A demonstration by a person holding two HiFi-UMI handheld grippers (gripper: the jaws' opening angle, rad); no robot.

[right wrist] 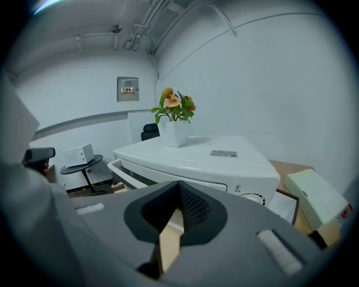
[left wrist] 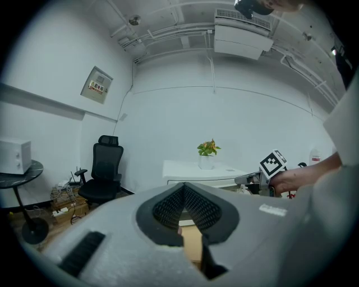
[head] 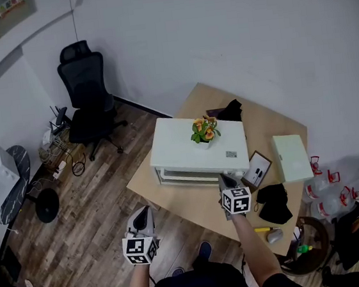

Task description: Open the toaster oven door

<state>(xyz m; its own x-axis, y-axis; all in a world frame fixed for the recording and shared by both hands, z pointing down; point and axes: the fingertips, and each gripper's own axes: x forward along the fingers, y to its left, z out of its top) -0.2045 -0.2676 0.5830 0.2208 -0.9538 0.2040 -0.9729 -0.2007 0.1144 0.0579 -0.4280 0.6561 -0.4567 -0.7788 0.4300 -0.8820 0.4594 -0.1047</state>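
Approach step, by my reading: the toaster oven (a potted plant on top) sits mid-surface, door shut. The right gripper, jaws together and empty, hovers at the oven's front right corner. The left gripper, likewise closed on nothing, hangs beyond the surface's near edge. Next, the right jaws must part and reach the door handle.

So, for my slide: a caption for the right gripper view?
Right gripper, shut and empty, faces the white toaster oven bearing a potted plant.
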